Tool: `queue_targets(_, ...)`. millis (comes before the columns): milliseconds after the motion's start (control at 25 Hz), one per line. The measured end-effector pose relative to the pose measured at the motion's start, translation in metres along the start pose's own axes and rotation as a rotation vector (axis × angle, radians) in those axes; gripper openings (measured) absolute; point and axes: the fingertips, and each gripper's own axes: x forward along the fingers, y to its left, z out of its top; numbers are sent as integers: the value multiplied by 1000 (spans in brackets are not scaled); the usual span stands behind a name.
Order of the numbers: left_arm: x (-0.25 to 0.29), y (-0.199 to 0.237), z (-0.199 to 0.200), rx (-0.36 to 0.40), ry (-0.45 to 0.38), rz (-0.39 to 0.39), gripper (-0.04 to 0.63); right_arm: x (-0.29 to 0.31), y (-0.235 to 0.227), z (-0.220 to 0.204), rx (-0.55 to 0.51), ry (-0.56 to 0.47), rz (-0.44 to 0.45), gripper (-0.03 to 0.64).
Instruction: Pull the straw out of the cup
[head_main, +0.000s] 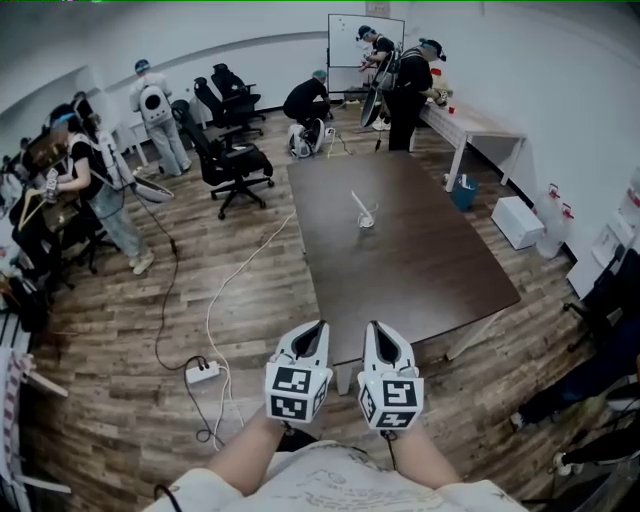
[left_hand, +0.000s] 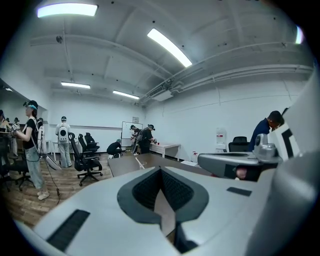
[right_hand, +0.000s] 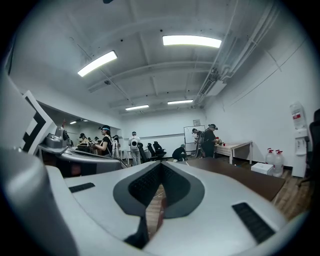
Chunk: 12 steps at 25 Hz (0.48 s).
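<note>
At the near end of a long dark desk (head_main: 430, 270), a person holds a left tool (head_main: 314, 328) and a right tool (head_main: 376, 330) side by side, both pointing across it. Each tool is closed tip to tip and carries nothing; neither tool's own view shows anything between the jaws. The cup (head_main: 367, 221), small and clear, stands alone near the middle of the desk, well apart from both tools. The white straw (head_main: 359, 203) leans out of it, up and to the left in the head view. Other people (head_main: 405, 80) work across the room, well apart from the cup.

The task looks barely begun, and the approach is the step in hand. To do it well, both tools should probably open before they reach the cup. A light cup is likely to tip or slide if the straw is tugged alone. One tool might therefore best steady the cup's wall while the other pinches the straw above the rim. Pulling along the straw's own lean, not straight up, should keep it from dragging the cup over.
</note>
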Motion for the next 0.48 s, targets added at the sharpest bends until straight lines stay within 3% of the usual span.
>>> queue_targets(480, 61, 23, 3, 3, -10, -43, 0, 51, -22, -8, -32, 13, -42, 9)
